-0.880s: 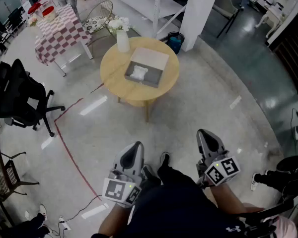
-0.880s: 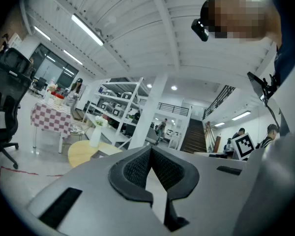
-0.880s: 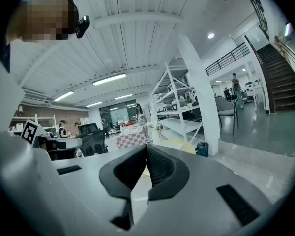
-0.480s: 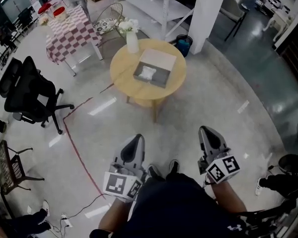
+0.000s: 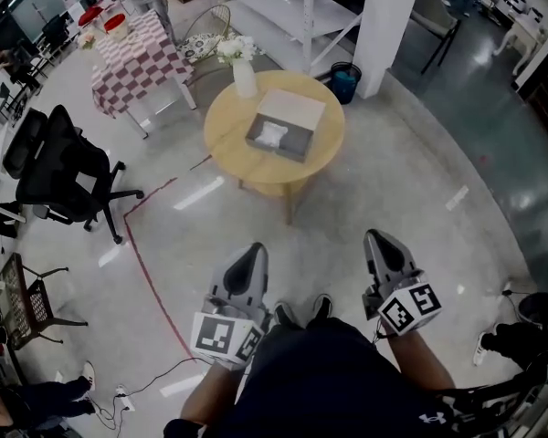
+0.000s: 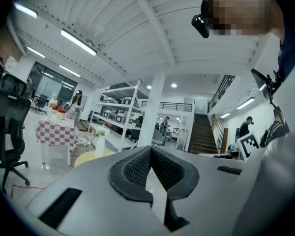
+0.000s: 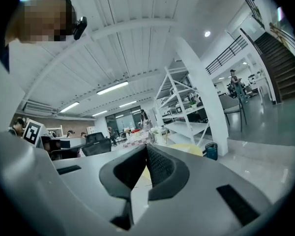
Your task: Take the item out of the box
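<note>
The right gripper (image 7: 146, 147) is filling the lower half of the view with its grey body. Its jaws are pressing together at the tips, with nothing between them. A round yellow worktop (image 7: 186, 149) is peeking over the gripper's right shoulder, and a sliver of the same yellow is showing through the wedge below the tips. A blue bin (image 7: 211, 151) is standing on the floor just beside a white pillar (image 7: 200, 97). White shelving (image 7: 188, 124) is rising behind the worktop. A staircase (image 7: 280, 48) is climbing at the far right. At the left, a marker cube (image 7: 33, 132) is facing the camera, near a black office chair (image 7: 96, 144).
</note>
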The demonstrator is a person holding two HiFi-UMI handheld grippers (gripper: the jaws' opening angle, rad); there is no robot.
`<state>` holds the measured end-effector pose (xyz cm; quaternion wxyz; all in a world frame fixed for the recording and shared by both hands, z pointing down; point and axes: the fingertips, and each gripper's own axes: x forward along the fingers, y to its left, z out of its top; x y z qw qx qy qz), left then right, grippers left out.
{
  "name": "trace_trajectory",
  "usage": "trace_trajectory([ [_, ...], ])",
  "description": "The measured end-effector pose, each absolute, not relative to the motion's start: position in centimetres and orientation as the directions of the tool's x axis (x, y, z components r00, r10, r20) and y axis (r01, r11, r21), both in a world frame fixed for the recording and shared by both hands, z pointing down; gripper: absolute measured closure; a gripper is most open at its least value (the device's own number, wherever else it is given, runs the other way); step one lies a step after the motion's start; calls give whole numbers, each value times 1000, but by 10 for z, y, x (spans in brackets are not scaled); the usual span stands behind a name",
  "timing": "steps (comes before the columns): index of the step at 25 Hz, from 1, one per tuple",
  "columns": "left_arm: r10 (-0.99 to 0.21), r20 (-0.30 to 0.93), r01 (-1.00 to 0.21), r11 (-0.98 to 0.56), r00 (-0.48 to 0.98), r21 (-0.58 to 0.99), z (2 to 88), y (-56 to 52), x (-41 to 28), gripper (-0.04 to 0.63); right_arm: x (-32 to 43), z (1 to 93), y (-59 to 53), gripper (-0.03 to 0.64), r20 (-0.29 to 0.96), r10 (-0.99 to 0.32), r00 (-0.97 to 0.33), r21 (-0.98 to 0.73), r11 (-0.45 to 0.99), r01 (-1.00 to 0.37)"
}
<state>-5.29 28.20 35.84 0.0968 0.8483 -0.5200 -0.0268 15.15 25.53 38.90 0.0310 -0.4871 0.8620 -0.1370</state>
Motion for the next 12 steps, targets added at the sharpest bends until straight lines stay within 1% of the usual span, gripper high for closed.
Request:
trace_trajectory([
  [12, -908, 65, -904, -402, 414, 143, 349, 283, 2, 578, 189, 386, 245, 609, 7, -812, -583, -309, 553, -774],
])
